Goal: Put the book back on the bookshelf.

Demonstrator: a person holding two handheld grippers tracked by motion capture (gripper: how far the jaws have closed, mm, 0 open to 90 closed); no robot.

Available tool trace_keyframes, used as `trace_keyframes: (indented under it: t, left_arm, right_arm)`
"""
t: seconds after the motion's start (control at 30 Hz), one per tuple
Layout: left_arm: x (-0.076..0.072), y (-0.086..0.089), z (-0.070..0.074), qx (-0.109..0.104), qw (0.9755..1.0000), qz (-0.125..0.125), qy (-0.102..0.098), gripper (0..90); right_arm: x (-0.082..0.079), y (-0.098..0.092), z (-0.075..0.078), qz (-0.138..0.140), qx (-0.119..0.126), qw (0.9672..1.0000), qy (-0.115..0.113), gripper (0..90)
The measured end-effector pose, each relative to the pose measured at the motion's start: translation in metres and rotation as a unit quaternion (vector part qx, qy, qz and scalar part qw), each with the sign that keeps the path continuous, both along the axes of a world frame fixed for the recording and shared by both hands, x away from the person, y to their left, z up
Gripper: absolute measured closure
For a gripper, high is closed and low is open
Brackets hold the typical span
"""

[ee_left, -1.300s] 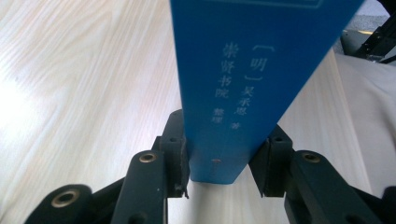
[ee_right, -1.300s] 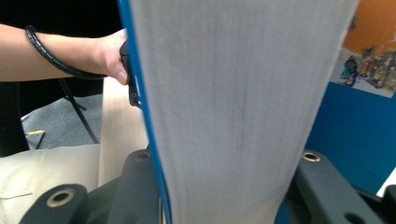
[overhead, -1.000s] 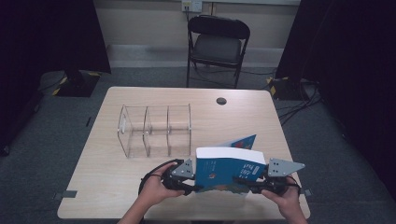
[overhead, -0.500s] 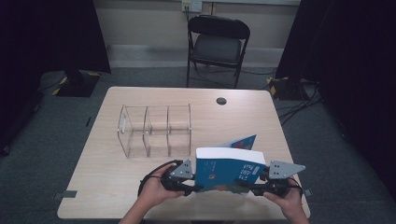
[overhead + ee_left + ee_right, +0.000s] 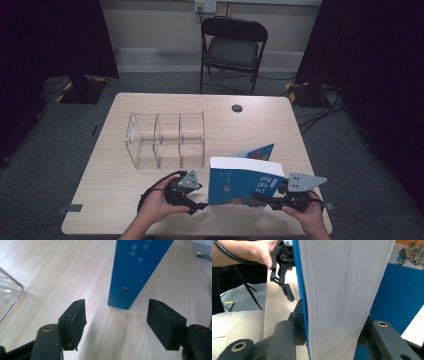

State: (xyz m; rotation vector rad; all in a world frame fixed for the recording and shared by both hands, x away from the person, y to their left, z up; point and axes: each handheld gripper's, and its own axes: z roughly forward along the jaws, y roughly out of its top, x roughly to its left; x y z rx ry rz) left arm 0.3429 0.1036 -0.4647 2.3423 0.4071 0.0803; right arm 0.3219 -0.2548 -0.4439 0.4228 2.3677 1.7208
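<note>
The blue book [image 5: 245, 186] stands upright on its lower edge near the 6 o'clock edge of the table [image 5: 115, 185], with the clear acrylic divider rack [image 5: 167, 139] behind it toward 10 o'clock. A second blue cover [image 5: 257, 151] leans just behind the book at its 12 o'clock side. The right gripper [image 5: 272, 201] clamps the book's fore-edge: in the right gripper view both jaws press against the page block [image 5: 342, 297] and the blue cover. The left gripper [image 5: 200, 205] sits at the book's 9 o'clock side. Its jaws have just been opening; half a second ago they sat against the book's spine edge, and now they stand parted with bare table between them. In the left gripper view the spine [image 5: 135, 272] rises beyond the pads [image 5: 76, 320], apart from both. The release means the book's support now rests on the right gripper and the table alone. A tall, narrow book held at one edge is judged liable to swing or tip toward 9 o'clock. The likely next step is a regrip by the left gripper, or a transfer toward the rack.
</note>
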Motion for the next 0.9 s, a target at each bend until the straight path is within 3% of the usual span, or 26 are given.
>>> trace_keyframes:
  t: [0.07, 0.13, 0.17, 0.33, 0.6, 0.73, 0.87, 0.9]
  left_arm:
    - [0.001, 0.001, 0.004, 0.011, 0.9999, -0.004, 0.001, 28.3]
    - [0.001, 0.001, 0.009, 0.013, 0.9999, -0.003, 0.009, 27.4]
    - [0.000, 0.002, 0.012, 0.002, 0.9999, 0.000, 0.012, 27.1]
    - [0.002, 0.005, 0.030, 0.018, 0.9998, 0.003, 0.010, 27.1]
    - [0.004, 0.003, 0.041, 0.027, 0.9995, -0.004, 0.017, 27.3]
    - [0.003, -0.002, 0.046, 0.000, 0.9998, -0.007, 0.020, 27.3]
    - [0.003, -0.007, 0.055, 0.005, 0.9998, -0.015, 0.016, 27.5]
    - [0.003, -0.009, 0.057, -0.004, 0.9997, -0.016, 0.016, 27.6]
  right_arm:
    - [0.000, 0.001, 0.000, 0.000, 0.002, 1.0000, 0.000, 56.0]
    - [0.000, 0.001, 0.000, -0.002, 0.000, 1.0000, 0.003, 55.9]
    - [0.000, 0.001, 0.000, -0.002, 0.000, 1.0000, 0.002, 55.8]
    - [0.000, 0.001, 0.000, -0.002, 0.001, 1.0000, 0.003, 55.8]
    - [-0.001, 0.001, 0.000, -0.005, -0.002, 1.0000, 0.002, 55.5]
    - [-0.001, 0.001, 0.000, -0.005, -0.002, 1.0000, 0.003, 55.3]
    - [-0.001, 0.001, 0.000, -0.008, -0.002, 1.0000, 0.003, 55.2]
    - [-0.001, 0.002, 0.000, -0.006, -0.001, 1.0000, 0.004, 55.2]
